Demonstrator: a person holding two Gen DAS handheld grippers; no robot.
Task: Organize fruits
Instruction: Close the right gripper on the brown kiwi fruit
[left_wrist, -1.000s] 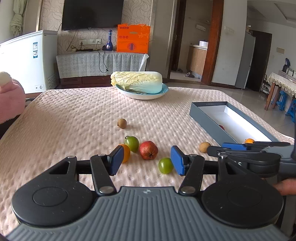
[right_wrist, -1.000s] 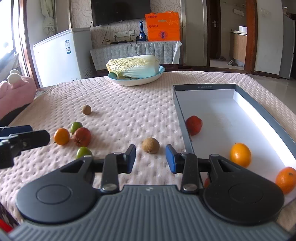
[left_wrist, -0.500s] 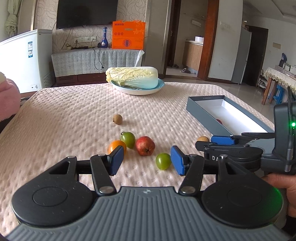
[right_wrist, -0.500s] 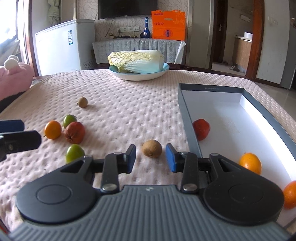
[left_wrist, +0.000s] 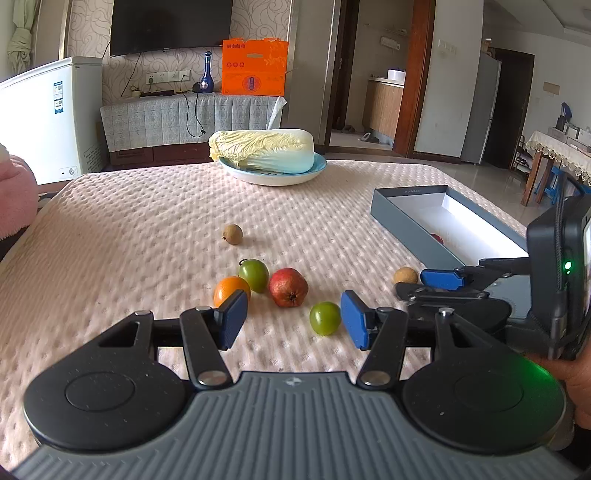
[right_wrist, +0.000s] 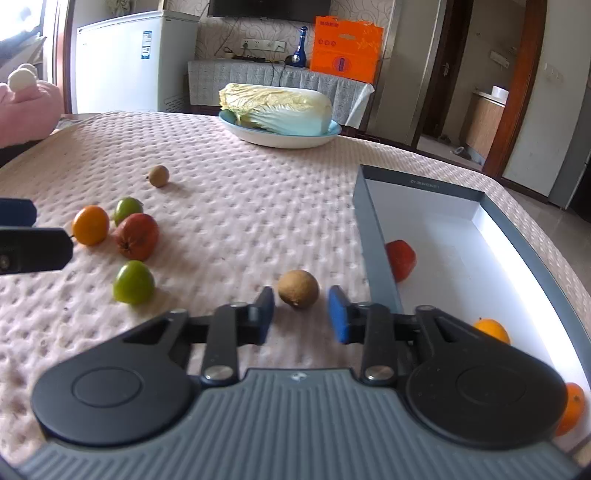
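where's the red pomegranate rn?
Left wrist view: the red pomegranate sits loose on the tablecloth, center, just right of the green tomato and orange, outside the box.

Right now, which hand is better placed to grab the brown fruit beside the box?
Right. The brown fruit sits just ahead of the right tool, between its tips, beside the box. The left tool faces the green fruit, farther away.

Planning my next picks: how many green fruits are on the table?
2: one nearest the left gripper, one behind the orange and red fruit. None seem hidden.
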